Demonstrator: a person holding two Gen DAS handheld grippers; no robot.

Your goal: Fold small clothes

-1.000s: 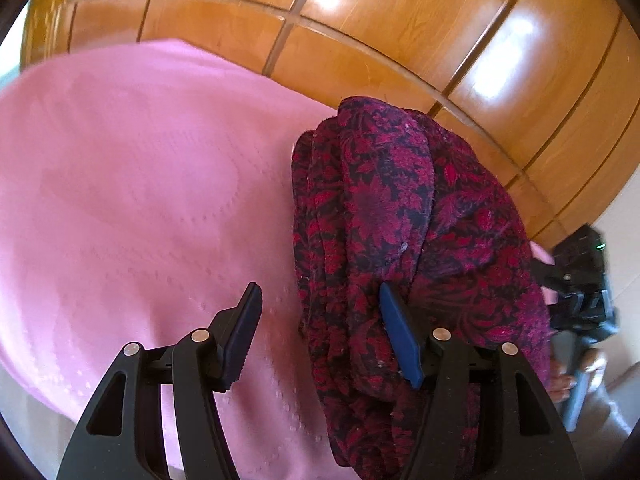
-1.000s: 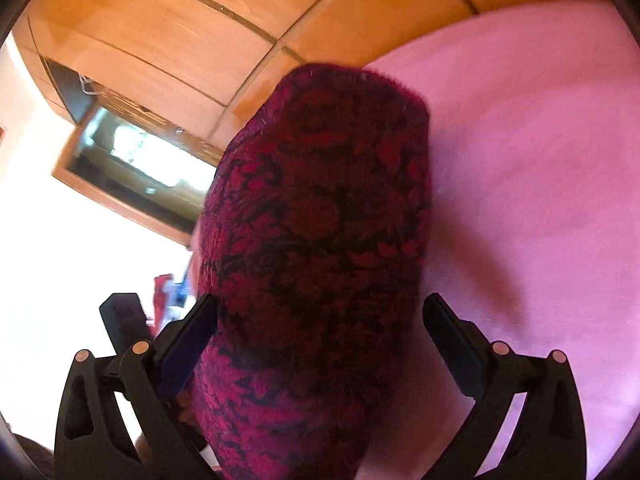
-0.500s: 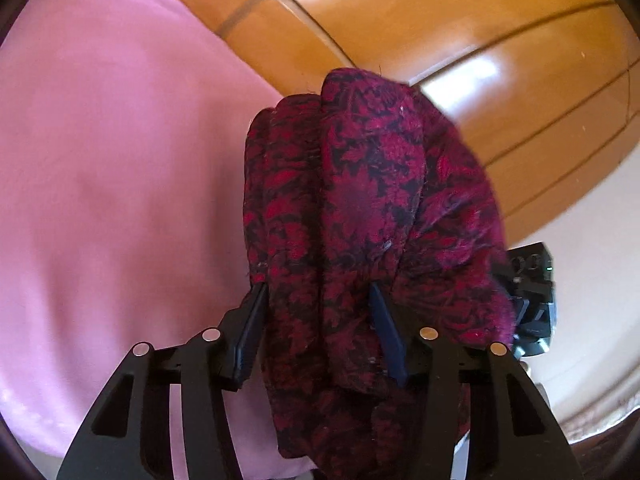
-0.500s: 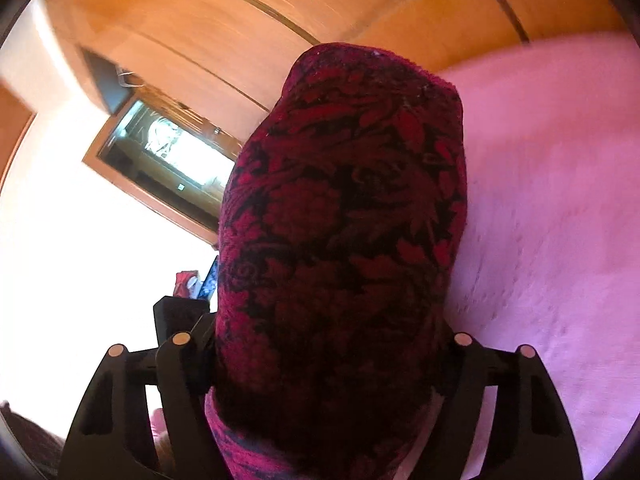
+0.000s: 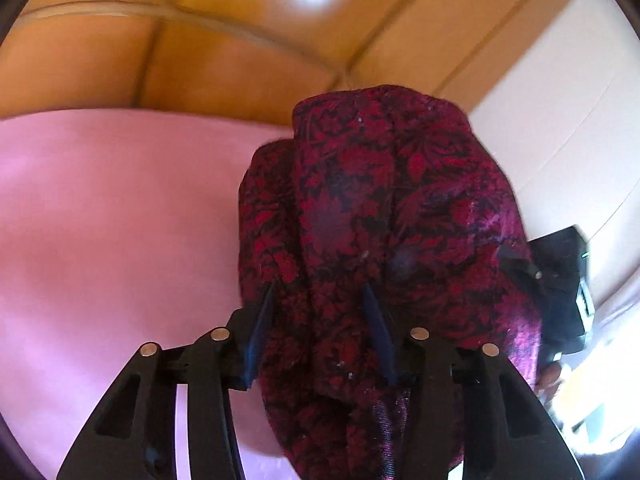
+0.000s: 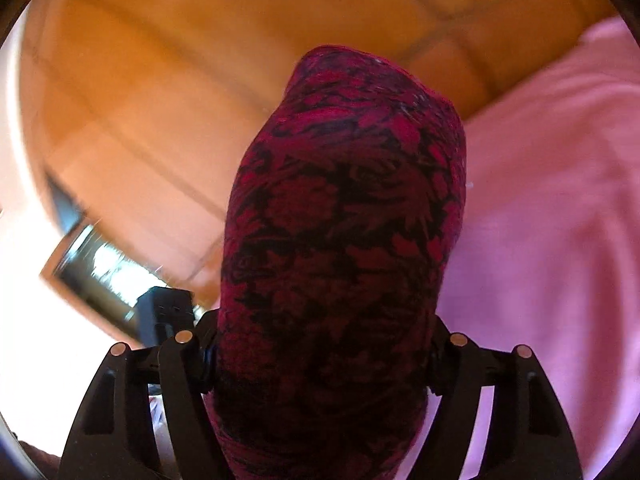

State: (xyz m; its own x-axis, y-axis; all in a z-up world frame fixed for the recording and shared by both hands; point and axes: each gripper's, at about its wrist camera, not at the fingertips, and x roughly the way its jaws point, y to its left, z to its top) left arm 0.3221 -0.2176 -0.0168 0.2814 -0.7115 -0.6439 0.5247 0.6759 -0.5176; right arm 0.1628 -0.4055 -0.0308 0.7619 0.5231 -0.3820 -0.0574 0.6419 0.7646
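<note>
Risk of slipping: the folded bundle of dark red flowered cloth (image 5: 384, 216) was carried by its near end only — most of it stood out past the fingertips, so a quick swing could have let it sag or slide free.
Risk of unfolding: the layers looked loose at the far end; if one gripper had let go before the other, the fold could have fallen open on the pink sheet (image 5: 112, 216).
Left gripper (image 5: 318, 332): its jaws were closing, with a thick fold of the cloth between the blue pads, which pressed into it — a grasp on one part of the bundle, not the whole width.
Right gripper (image 6: 320, 354): clamped on the cloth, jaws standing wide because the bundle filled the whole gap between them.
Cloth relative to grippers: it rose from between both pairs of jaws and hid much of each view; the right gripper's body showed just beside the bundle's right edge in the left view.
Cloth relative to bed: seemingly lifted off the pink sheet, in front of the wooden wardrobe (image 5: 200, 20).
</note>
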